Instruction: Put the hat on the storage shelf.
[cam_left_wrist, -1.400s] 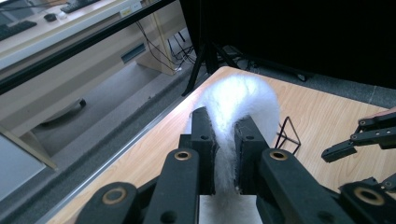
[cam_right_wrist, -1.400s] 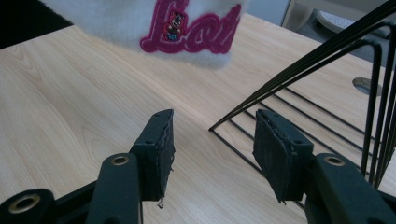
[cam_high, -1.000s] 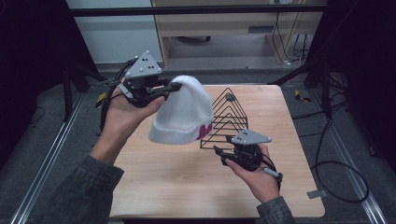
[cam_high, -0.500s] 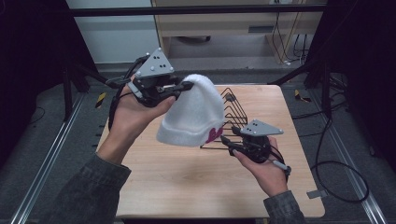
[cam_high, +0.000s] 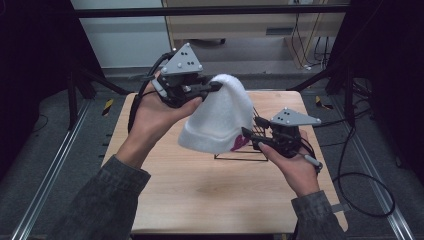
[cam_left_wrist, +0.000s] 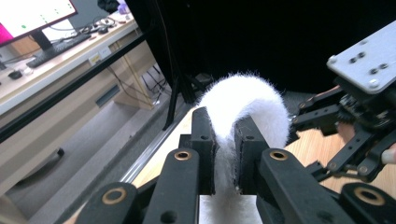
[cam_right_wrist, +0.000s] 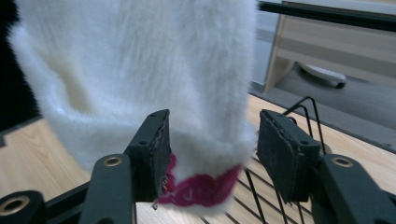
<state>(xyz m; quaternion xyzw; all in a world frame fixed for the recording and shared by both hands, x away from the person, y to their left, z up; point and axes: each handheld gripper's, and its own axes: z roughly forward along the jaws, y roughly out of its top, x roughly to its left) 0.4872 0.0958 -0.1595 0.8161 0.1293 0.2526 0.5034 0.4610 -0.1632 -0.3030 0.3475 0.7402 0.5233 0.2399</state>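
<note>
Between right gripper (cam_right_wrist: 212, 154) jaws, hat's pink trim (cam_right_wrist: 201, 189)

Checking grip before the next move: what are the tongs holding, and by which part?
The left tongs are shut on the white fuzzy hat at its top. The right tongs are open around its lower edge, not clamped.

A black wire rack (cam_high: 252, 145) is seen standing on the light wooden counter (cam_high: 200, 185), toward its far right side. Beyond the counter's far edge, a beige cabinet (cam_high: 240, 20) is set against the back, while black cables (cam_high: 360, 180) are looped on the grey floor (cam_high: 50, 165). A lit monitor (cam_left_wrist: 32, 14) and a keyboard (cam_left_wrist: 63, 44) are visible on a side desk (cam_left_wrist: 56, 60).
</note>
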